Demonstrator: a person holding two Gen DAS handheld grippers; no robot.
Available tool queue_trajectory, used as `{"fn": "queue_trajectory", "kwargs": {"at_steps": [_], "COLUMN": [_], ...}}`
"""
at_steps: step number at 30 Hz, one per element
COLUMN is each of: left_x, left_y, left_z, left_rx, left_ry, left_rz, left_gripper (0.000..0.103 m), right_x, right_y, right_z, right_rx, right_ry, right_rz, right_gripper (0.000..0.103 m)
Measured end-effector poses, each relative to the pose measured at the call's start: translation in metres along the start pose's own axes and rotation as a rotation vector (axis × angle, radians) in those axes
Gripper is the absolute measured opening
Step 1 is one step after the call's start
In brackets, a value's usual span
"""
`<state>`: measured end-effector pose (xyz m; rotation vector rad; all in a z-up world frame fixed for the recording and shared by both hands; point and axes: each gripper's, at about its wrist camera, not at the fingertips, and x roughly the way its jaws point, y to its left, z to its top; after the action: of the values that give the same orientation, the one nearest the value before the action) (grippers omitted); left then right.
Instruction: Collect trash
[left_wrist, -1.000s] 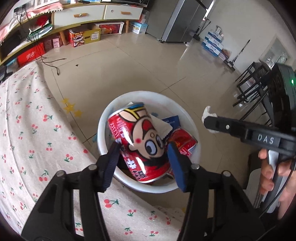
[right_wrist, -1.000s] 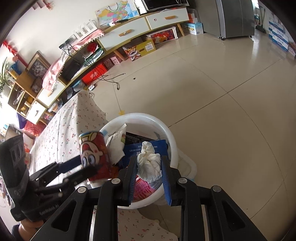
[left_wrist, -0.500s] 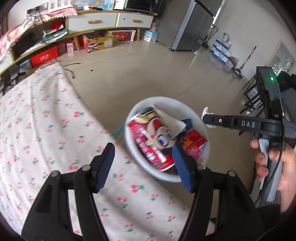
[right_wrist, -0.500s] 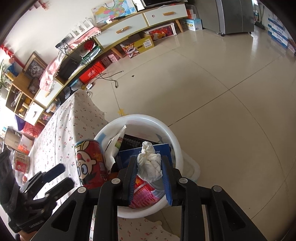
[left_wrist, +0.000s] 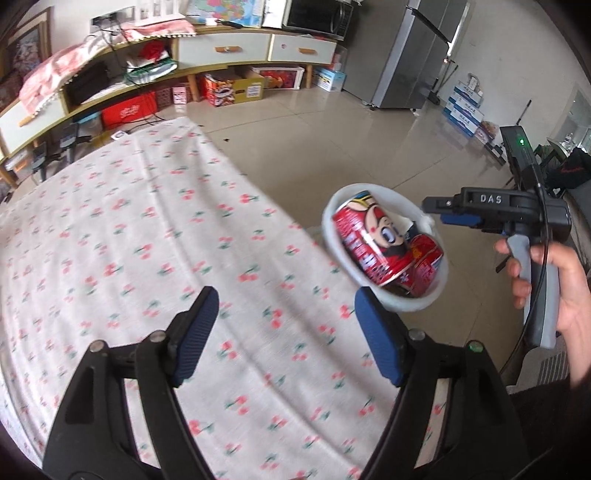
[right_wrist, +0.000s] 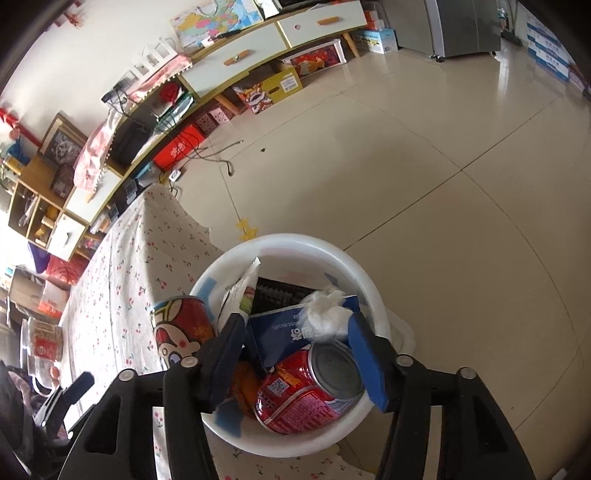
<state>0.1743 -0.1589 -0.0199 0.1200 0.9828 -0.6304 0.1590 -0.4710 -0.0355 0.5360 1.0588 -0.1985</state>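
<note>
Two red cartoon cans (right_wrist: 183, 325), crumpled tissue (right_wrist: 327, 314), white bin (right_wrist: 295, 247)

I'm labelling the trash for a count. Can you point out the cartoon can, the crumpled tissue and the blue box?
Cartoon can (right_wrist: 183, 328): right wrist view, on its printed side.
Crumpled tissue (right_wrist: 327, 314): right wrist view, on its middle.
Blue box (right_wrist: 280, 332): right wrist view, on its lettered face.
</note>
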Motion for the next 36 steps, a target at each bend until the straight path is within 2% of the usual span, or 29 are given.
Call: {"fn": "queue_trajectory", "kwargs": {"at_steps": [2,10,13,20,26,29,36], "left_x": [-0.009,-0.048,-0.066,-0.094,-0.11,-0.117,-0.135], "left_y": [0.007,0.039,0.049,0.068,0.078,0.08,0.083], "left_z": [-0.006,-0.046,-0.061,-0.089,-0.112,-0.12,-0.136], "left_rx": [-0.01,-0.072,-0.097,-0.157,-0.25,-0.267,-0.304], "left_ry": [-0.007,-0.008,-0.026,-0.031,-0.029,-0.035,-0.062], "left_rz": [0.021,0.148,0.192,0.251,0.235,0.241,0.299], "left_gripper": [0.083,0.088,0.099,0.101,0.101,0.101,0.101], "right_x": [-0.004,-0.025,-0.036,-0.061,-0.074,-0.081,-0.096], "right_y": [0.001,0.008,0.015,0.042,0.065,0.067,0.085], "right_z": [-0.001,-0.021,-0.034,-0.065,-0.103,-0.127,-0.171], "right_rx": [-0.011,-0.073,-0.1,-0.148,-0.213,-0.224,-0.31], "right_ry": [-0.008,-0.018,-0.03,-0.077,-0.12,-0.135,-0.196], "right_rz": [-0.008,-0.035,-0.045,-0.026,-0.058,-0.065,-0.098], "right_gripper": [0.061,0.066,0.067,0.073,0.078,0.081,0.085]}}
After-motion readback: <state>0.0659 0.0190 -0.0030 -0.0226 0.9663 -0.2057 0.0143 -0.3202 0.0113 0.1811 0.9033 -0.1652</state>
